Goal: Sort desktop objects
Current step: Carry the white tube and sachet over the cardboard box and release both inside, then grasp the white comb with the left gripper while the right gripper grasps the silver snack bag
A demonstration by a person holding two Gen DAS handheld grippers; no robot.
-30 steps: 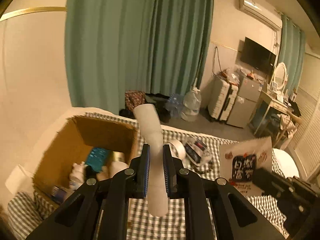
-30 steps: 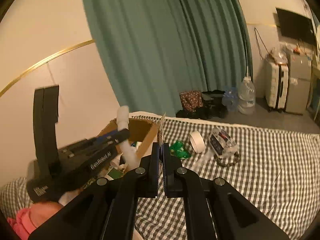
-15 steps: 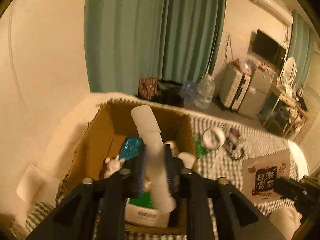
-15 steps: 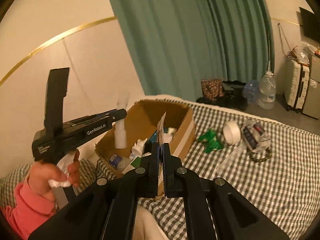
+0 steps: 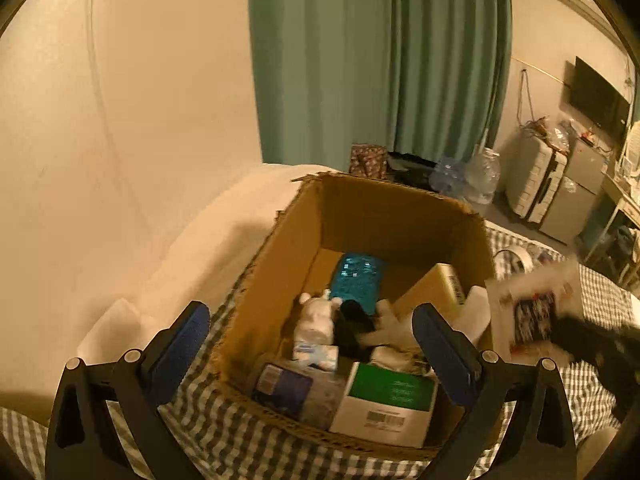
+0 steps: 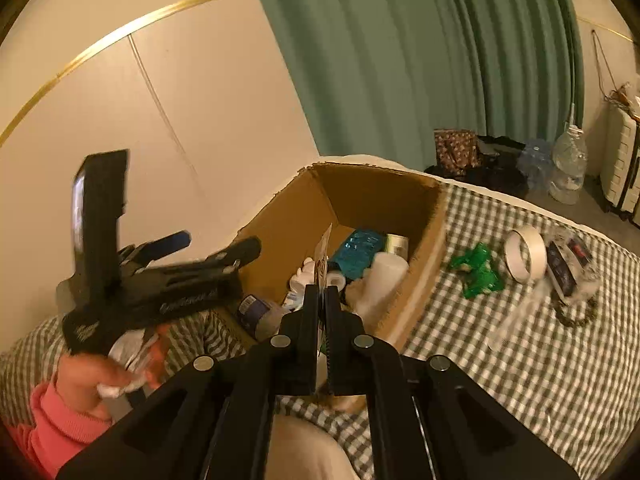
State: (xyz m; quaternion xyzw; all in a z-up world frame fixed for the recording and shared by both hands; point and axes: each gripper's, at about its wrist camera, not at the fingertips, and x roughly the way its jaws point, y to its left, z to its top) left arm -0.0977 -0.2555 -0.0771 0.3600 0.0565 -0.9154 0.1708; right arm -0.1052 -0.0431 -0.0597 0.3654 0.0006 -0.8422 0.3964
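Green-checked bed cover, teal curtain behind. The white plastic tube lies tilted inside the open brown cardboard box. Above it the left claw gapes wide, released. The right claw is clenched on a thin printed card, seemingly packaging.

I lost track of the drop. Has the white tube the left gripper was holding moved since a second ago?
Yes. The white tube has left the open left gripper and lies inside the cardboard box, against its right wall.
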